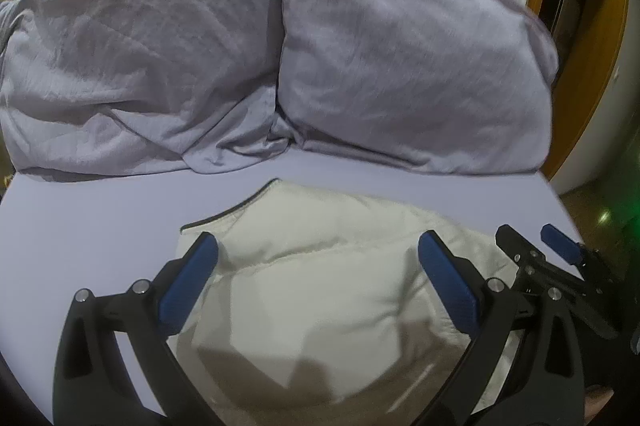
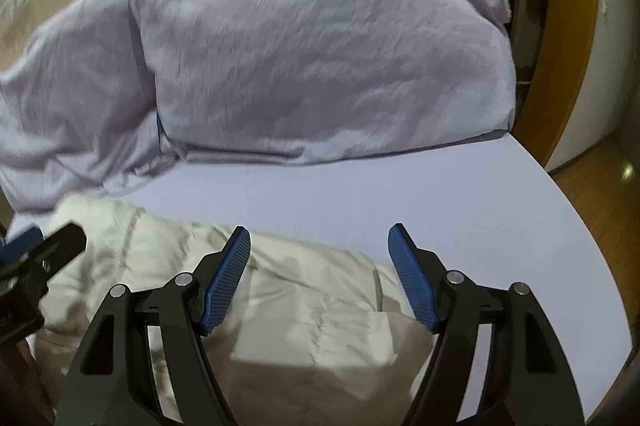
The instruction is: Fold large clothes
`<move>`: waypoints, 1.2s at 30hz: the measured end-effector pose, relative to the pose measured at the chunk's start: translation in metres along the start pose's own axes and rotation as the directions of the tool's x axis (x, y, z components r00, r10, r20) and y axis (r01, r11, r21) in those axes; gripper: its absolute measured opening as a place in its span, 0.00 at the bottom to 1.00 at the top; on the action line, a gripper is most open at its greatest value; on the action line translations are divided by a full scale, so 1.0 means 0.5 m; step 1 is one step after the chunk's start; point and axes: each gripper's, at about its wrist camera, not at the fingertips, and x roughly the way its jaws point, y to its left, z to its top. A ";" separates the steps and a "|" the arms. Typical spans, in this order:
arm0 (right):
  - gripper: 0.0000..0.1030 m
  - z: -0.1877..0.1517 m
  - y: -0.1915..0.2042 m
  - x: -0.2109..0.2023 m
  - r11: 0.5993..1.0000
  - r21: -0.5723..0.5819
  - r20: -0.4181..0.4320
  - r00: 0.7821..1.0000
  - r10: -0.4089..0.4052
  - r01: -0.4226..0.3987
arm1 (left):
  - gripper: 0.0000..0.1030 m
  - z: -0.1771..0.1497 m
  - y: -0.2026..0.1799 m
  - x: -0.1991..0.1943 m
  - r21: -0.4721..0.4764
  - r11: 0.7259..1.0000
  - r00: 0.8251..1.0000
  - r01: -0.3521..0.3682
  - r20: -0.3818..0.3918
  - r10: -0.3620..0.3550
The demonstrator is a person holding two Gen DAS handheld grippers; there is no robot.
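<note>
Both jaws hanging open over the cream garment, nothing gripped

I am holding my left gripper (image 1: 318,246) and right gripper (image 2: 319,238) spread wide and empty above the cream padded garment (image 1: 320,290), which is lying bunched on the lilac bed (image 1: 100,226), directly below and ahead of both jaws, its long axis running side to side (as best I can judge). My left is sitting over its middle, my right over its right end. The left view is showing the dark-trimmed far edge (image 1: 240,204); the right view is showing the bare sheet beyond that end and the grey pillow (image 2: 320,46).
</note>
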 end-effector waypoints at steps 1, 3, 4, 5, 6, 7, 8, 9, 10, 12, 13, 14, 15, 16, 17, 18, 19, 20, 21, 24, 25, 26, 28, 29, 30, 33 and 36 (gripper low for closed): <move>0.71 -0.007 0.000 0.006 1.000 -0.004 -0.012 1.000 -0.003 0.003 | 0.97 -0.003 0.000 0.006 -0.002 1.000 1.000 0.002 -0.013 -0.002; 0.70 -0.015 -0.008 0.021 1.000 0.020 -0.027 1.000 0.007 -0.006 | 0.97 -0.012 0.003 0.019 -0.010 1.000 1.000 0.011 -0.025 -0.011; 0.70 -0.018 -0.011 0.025 0.999 0.031 -0.031 0.999 0.010 -0.009 | 0.97 -0.014 0.004 0.023 -0.011 1.000 1.000 0.015 -0.027 -0.015; 0.70 -0.021 -0.013 0.031 0.999 0.039 -0.037 0.999 0.013 -0.012 | 0.97 -0.015 0.003 0.026 -0.011 1.000 0.999 0.018 -0.030 -0.018; 0.70 -0.024 -0.014 0.036 0.999 0.045 -0.039 0.999 0.014 -0.013 | 0.97 -0.017 0.003 0.031 -0.010 1.000 0.999 0.020 -0.035 -0.020; 0.70 -0.026 -0.015 0.038 0.999 0.048 -0.037 0.999 0.013 -0.011 | 0.97 -0.018 0.001 0.033 -0.011 1.000 0.999 0.020 -0.036 -0.020; 0.70 -0.029 -0.015 0.040 0.999 0.050 -0.035 0.999 0.010 -0.008 | 0.97 -0.019 -0.001 0.037 -0.008 1.000 0.999 0.018 -0.037 -0.018; 0.70 -0.031 -0.014 0.042 0.999 0.051 -0.034 0.999 0.006 -0.004 | 0.98 -0.021 -0.003 0.041 -0.005 1.000 0.999 0.016 -0.037 -0.016; 0.70 -0.032 -0.013 0.044 0.999 0.051 -0.032 0.999 0.001 0.000 | 0.98 -0.024 -0.005 0.044 -0.002 1.000 0.999 0.013 -0.036 -0.013; 0.71 -0.035 -0.011 0.049 0.999 0.049 -0.033 0.999 -0.006 0.008 | 0.98 -0.025 -0.006 0.050 -0.002 1.000 0.999 0.013 -0.034 -0.013; 0.71 -0.036 -0.010 0.052 0.999 0.047 -0.034 0.999 -0.009 0.010 | 0.98 -0.027 -0.006 0.053 -0.002 1.000 0.999 0.013 -0.033 -0.013; 0.71 -0.037 -0.009 0.054 0.999 0.045 -0.037 0.999 -0.013 0.014 | 0.98 -0.029 -0.005 0.056 -0.002 1.000 0.999 0.014 -0.033 -0.014; 0.71 -0.038 -0.008 0.056 0.999 0.044 -0.040 0.999 -0.015 0.017 | 0.98 -0.029 -0.006 0.059 -0.002 1.000 0.999 0.015 -0.033 -0.015; 0.71 -0.038 -0.008 0.059 0.999 0.043 -0.043 0.999 -0.015 0.017 | 0.98 -0.031 -0.006 0.062 -0.003 1.000 0.999 0.016 -0.033 -0.016; 0.71 -0.039 -0.009 0.061 0.999 0.044 -0.048 0.999 -0.014 0.016 | 0.98 -0.031 -0.006 0.063 -0.003 1.000 0.999 0.016 -0.033 -0.016; 0.71 -0.040 -0.009 0.063 0.999 0.046 -0.050 0.999 -0.013 0.015 | 0.98 -0.033 -0.006 0.065 -0.004 1.000 0.999 0.016 -0.032 -0.016; 0.71 -0.041 -0.010 0.065 0.999 0.047 -0.054 0.998 -0.012 0.014 | 0.98 -0.033 -0.007 0.067 -0.003 1.000 0.999 0.016 -0.032 -0.016; 0.71 -0.041 -0.011 0.067 0.999 0.048 -0.057 0.998 -0.011 0.014 | 0.98 -0.033 -0.007 0.069 -0.003 1.000 0.999 0.015 -0.032 -0.015; 0.71 -0.042 -0.011 0.069 0.999 0.049 -0.058 0.998 -0.011 0.013 | 0.98 -0.034 -0.008 0.071 -0.002 1.000 0.999 0.014 -0.033 -0.014; 0.71 -0.043 -0.012 0.074 0.999 0.047 -0.063 0.998 -0.013 0.016 | 0.98 -0.035 -0.009 0.076 -0.003 1.000 0.999 0.014 -0.036 -0.014; 0.71 -0.043 -0.012 0.075 0.999 0.046 -0.064 0.998 -0.015 0.018 | 0.98 -0.035 -0.009 0.078 -0.004 1.000 0.999 0.014 -0.036 -0.015; 0.71 -0.043 -0.012 0.076 0.999 0.045 -0.065 0.998 -0.016 0.019 | 0.98 -0.035 -0.009 0.078 -0.005 1.000 0.999 0.014 -0.037 -0.015; 0.71 -0.043 -0.013 0.080 0.999 0.044 -0.068 0.998 -0.014 0.017 | 0.98 -0.035 -0.009 0.080 -0.006 1.000 0.999 0.014 -0.037 -0.014; 0.71 -0.043 -0.013 0.081 0.999 0.044 -0.069 0.998 -0.014 0.017 | 0.98 -0.035 -0.009 0.080 -0.005 1.000 0.999 0.014 -0.037 -0.014; 0.71 -0.044 -0.014 0.081 0.999 0.044 -0.069 0.998 -0.014 0.017 | 0.98 -0.036 -0.009 0.080 -0.005 1.000 0.999 0.014 -0.036 -0.014; 0.71 -0.044 -0.014 0.081 0.999 0.044 -0.068 0.998 -0.014 0.017 | 0.98 -0.036 -0.009 0.080 -0.005 1.000 0.999 0.014 -0.036 -0.014; 0.71 -0.044 -0.014 0.082 0.999 0.044 -0.068 0.998 -0.013 0.016 | 0.98 -0.036 -0.009 0.080 -0.005 1.000 0.999 0.014 -0.036 -0.015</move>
